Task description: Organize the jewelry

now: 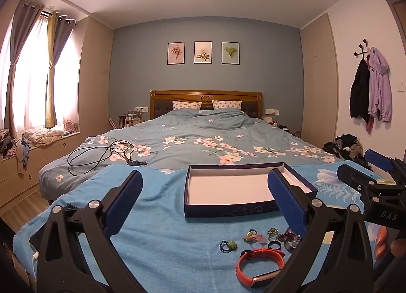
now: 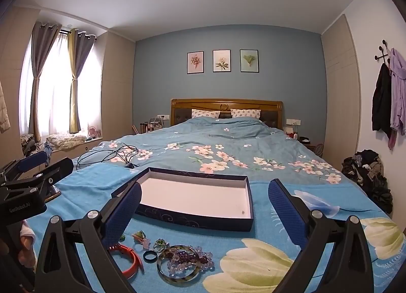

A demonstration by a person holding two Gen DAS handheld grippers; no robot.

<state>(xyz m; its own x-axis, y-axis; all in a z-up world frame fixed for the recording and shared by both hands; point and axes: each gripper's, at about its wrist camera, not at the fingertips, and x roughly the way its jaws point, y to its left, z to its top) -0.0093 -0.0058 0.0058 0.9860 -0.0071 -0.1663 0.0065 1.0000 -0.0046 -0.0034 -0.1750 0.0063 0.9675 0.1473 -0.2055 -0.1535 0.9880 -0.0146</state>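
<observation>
An open dark blue box point(image 1: 228, 210) with a white inside lies on a blue towel point(image 1: 162, 242) at the bed's foot; it also shows in the right wrist view point(image 2: 198, 222). Jewelry lies in front of it: an orange wristband point(image 1: 261, 255), a dark ring point(image 1: 273, 245), small rings with stones point(image 1: 228, 245), and in the right wrist view a mottled bangle point(image 2: 177, 279), bead bracelets point(image 2: 187, 260), a dark ring point(image 2: 150, 256) and the orange band point(image 2: 129, 255). My left gripper point(image 1: 205, 201) is open and empty above the towel. My right gripper point(image 2: 205, 206) is open and empty to its right.
A black cable point(image 1: 101, 156) lies on the floral bedspread point(image 1: 203, 140) beyond the towel. A pile of dark clothes point(image 2: 368, 173) sits on the floor at the right. A window seat with laundry point(image 1: 43, 135) runs along the left wall.
</observation>
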